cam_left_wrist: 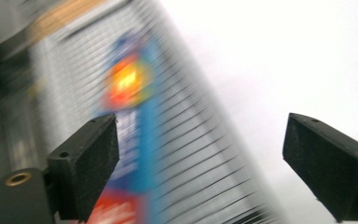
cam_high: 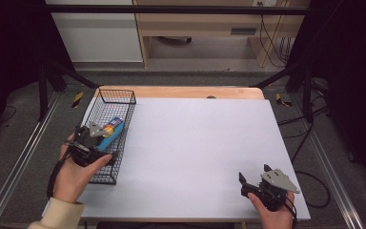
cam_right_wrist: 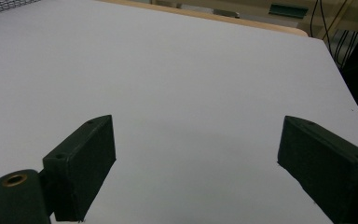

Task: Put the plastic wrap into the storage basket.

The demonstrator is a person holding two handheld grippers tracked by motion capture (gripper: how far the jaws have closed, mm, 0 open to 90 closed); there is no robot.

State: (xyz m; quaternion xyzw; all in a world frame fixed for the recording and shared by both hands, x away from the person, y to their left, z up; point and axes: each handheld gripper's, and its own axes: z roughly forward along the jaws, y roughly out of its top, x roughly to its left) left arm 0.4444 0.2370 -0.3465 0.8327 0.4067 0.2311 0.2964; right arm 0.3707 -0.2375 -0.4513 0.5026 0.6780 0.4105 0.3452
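Two grippers are seen at the near edge of the bench, each held in a hand. At the near right corner the right gripper point(cam_high: 252, 180) is kept low over the bare surface, its black jaws spread wide with nothing between them; in its own view the pads point(cam_right_wrist: 81, 163) are shown as blunt, matte, finely grained blocks above a smooth, pale lilac-white bench top point(cam_right_wrist: 191, 88). Toward the near left corner the left gripper point(cam_high: 106, 139) is poised over the near end of a wire basket point(cam_high: 116, 167), its jaws likewise wide apart and empty. The left gripper view is smeared, so fine detail cannot be told there.

Inside the basket, along its right wall toward the middle, a blue packet point(cam_high: 112, 130) is laid lengthwise; it is slim and oblong, apparently glossy, with an orange-yellow patch and some red print. The basket is a long, black, thin-wire mesh box set along the left edge.

A reach for the packet is judged to be in hand. Next, the open jaws need to be lowered between the wire walls, aligned across the packet's narrow width, and closed without snagging the mesh.
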